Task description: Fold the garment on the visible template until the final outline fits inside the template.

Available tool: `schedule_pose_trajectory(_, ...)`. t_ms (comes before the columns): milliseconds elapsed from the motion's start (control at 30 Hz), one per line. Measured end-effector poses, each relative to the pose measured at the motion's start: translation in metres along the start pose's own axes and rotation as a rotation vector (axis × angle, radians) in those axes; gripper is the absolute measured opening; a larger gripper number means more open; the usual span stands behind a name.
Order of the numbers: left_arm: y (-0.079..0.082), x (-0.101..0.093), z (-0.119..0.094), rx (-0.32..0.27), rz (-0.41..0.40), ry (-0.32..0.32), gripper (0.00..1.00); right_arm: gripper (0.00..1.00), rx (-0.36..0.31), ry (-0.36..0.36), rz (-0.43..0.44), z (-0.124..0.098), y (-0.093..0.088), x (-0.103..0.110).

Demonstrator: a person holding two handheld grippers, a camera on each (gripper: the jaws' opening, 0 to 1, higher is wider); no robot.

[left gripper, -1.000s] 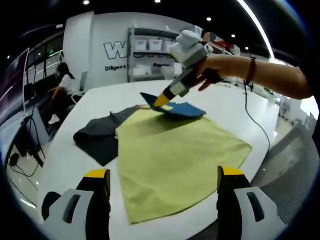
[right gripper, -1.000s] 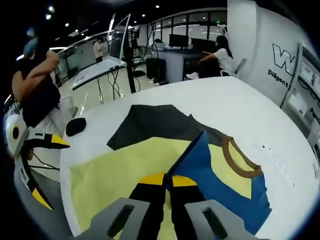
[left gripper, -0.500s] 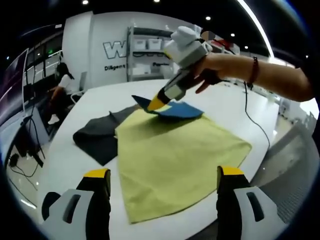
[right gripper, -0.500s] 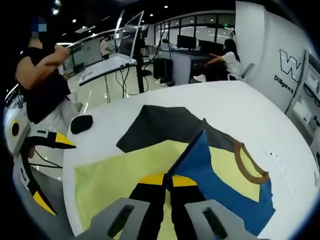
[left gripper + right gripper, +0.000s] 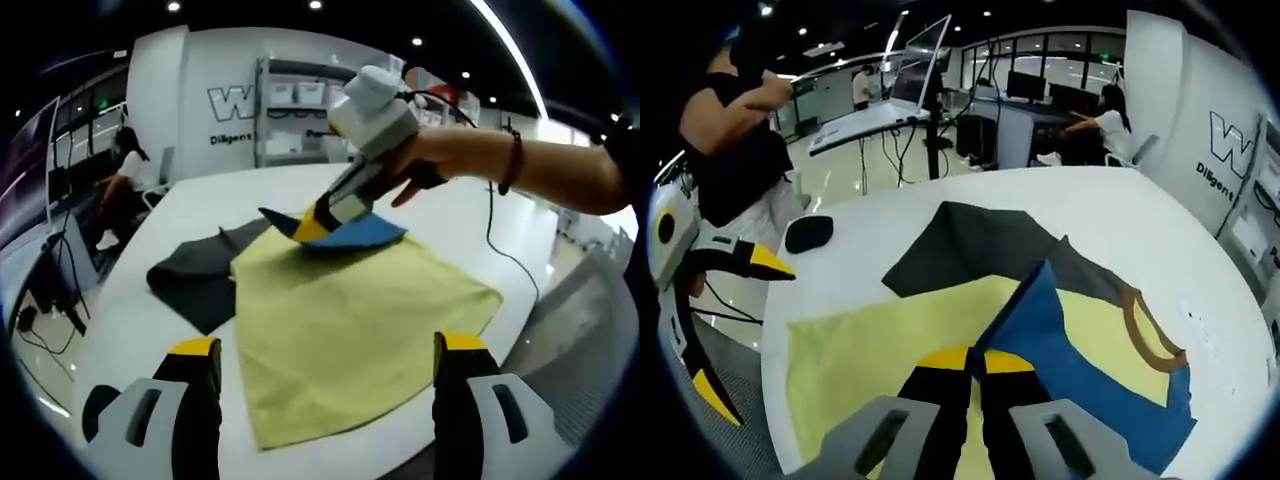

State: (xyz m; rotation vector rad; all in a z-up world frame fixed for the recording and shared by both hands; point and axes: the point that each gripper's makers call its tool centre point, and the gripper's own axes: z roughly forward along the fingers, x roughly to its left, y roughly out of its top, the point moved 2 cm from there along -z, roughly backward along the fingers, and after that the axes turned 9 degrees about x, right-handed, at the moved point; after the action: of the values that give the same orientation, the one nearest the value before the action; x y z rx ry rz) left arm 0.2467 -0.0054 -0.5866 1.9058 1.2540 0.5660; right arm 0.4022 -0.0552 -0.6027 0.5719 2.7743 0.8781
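Observation:
A yellow-green garment [image 5: 350,310] lies spread on the white round table [image 5: 130,330], partly over a dark grey sheet [image 5: 195,275]. Its far end is a blue part [image 5: 350,232] with a brown collar [image 5: 1145,330]. My right gripper [image 5: 315,225], held by a hand, is shut on the blue part's edge and lifts it into a raised flap [image 5: 1040,320]; its own jaws [image 5: 975,362] meet on that fabric. My left gripper [image 5: 328,350] hangs open above the garment's near edge, holding nothing. It also appears at the left of the right gripper view [image 5: 740,325], off the table's rim.
A black oval object [image 5: 808,233] lies near the table edge beside the dark grey sheet [image 5: 970,245]. A black cable [image 5: 505,250] runs across the far table. A person [image 5: 740,150] stands close by; shelves [image 5: 290,110] and desks sit beyond.
My right gripper has carried the blue flap a little lower and nearer over the yellow-green cloth. My left gripper has stayed open in place.

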Motion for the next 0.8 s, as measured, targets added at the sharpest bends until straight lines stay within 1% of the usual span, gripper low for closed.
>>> schedule_pose_trajectory(200,0.0,0.0,0.0,-0.001,0.001,0.002,0.84,0.0,0.011,-0.002,-0.013,0.004,-0.003,0.005)
schedule_pose_trajectory(333,0.0,0.0,0.0,-0.002,0.001,0.001,0.84,0.0,0.002,0.007,-0.027,0.005,-0.002,0.012)
schedule_pose_trajectory(367,0.0,0.0,0.0,0.002,0.002,0.001,0.84,0.0,0.001,0.011,-0.036,0.005,-0.002,0.017)
schedule_pose_trajectory(400,0.0,0.001,0.0,0.002,0.002,0.003,0.84,0.0,0.007,0.011,-0.041,0.006,-0.004,0.018)
schedule_pose_trajectory(600,0.0,0.001,0.0,-0.001,0.0,0.005,0.84,0.0,0.021,0.023,-0.054,0.011,-0.009,0.022)
schedule_pose_trajectory(800,0.0,0.001,0.0,-0.001,-0.001,0.005,0.83,0.0,0.02,0.027,-0.044,0.013,-0.01,0.022)
